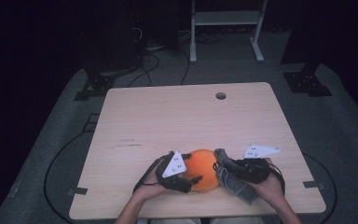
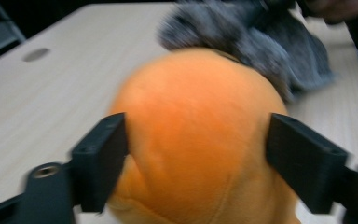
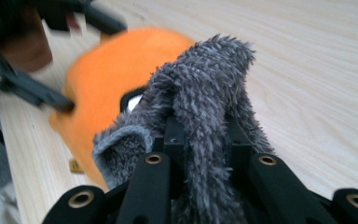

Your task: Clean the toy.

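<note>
The left gripper [image 2: 196,154] clasped the orange plush [image 2: 196,140] between its 2 jaws; just beside the plush, the right gripper [image 3: 205,140] pinched the grey fuzzy cloth [image 3: 205,93].

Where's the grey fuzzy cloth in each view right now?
High view: grey fuzzy cloth low, right of centre, beside the orange plush.
Left gripper view: top right, behind the plush.
Right gripper view: centre, pinched in the right gripper.
Shared landmark: the orange plush.
</note>
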The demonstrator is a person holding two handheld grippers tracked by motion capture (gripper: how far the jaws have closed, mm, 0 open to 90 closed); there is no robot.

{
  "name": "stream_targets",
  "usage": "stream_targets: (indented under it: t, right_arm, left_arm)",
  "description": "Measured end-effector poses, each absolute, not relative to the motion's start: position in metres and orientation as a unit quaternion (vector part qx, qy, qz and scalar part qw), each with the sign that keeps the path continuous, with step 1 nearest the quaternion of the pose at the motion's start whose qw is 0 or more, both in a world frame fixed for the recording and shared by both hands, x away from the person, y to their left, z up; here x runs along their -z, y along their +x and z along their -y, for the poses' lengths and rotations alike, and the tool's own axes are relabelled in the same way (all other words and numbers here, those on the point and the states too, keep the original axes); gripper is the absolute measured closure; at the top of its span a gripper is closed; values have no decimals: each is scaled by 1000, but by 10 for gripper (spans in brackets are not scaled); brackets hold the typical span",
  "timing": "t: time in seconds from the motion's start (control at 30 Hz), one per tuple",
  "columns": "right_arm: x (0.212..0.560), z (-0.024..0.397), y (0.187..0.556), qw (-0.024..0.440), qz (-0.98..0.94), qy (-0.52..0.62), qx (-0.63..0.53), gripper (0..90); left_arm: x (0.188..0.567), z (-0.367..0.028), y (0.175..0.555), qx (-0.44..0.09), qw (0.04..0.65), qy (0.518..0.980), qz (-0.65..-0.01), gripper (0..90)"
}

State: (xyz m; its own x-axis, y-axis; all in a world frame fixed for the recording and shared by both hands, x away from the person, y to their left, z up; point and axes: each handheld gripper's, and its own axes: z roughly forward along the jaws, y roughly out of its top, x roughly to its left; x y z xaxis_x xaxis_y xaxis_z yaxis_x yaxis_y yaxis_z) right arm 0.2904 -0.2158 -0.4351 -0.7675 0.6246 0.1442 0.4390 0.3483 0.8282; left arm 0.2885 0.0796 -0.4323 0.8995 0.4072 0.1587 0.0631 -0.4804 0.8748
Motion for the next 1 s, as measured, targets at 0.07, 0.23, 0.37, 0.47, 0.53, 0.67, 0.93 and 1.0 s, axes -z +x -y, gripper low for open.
stream_targets:
  t: [0.07, 0.23, 0.37, 0.47, 0.53, 0.67, 0.93, 1.0]
  right_arm:
    - [437, 218, 290, 101, -819, 322, -465, 755]
    - [438, 224, 293, 91, -822, 329, -456, 753]
    - [423, 227, 290, 99, -811, 321, -480, 755]
    - [407, 214, 284, 95, -809, 284, -506, 754]
    - [408, 204, 283, 103, -822, 272, -489, 752]
    - [422, 215, 293, 72, -815, 297, -493, 753]
    - [415, 223, 291, 83, -807, 304, -500, 755]
    - [412, 209, 287, 89, -817, 281, -495, 753]
  left_arm:
    - [431, -81, 296, -170, 493, 834, -182, 139]
    - [439, -72, 292, -164, 485, 841, -178, 200]
    - [438, -65, 281, -190, 476, 850, -119, 249]
    - [438, -59, 270, -207, 469, 856, -70, 256]
    - [438, -57, 268, -212, 462, 859, -60, 256]
    - [440, -60, 271, -199, 472, 856, -68, 263]
    - [440, -59, 269, -201, 471, 857, -60, 263]
    - [440, -59, 269, -200, 468, 859, -58, 262]
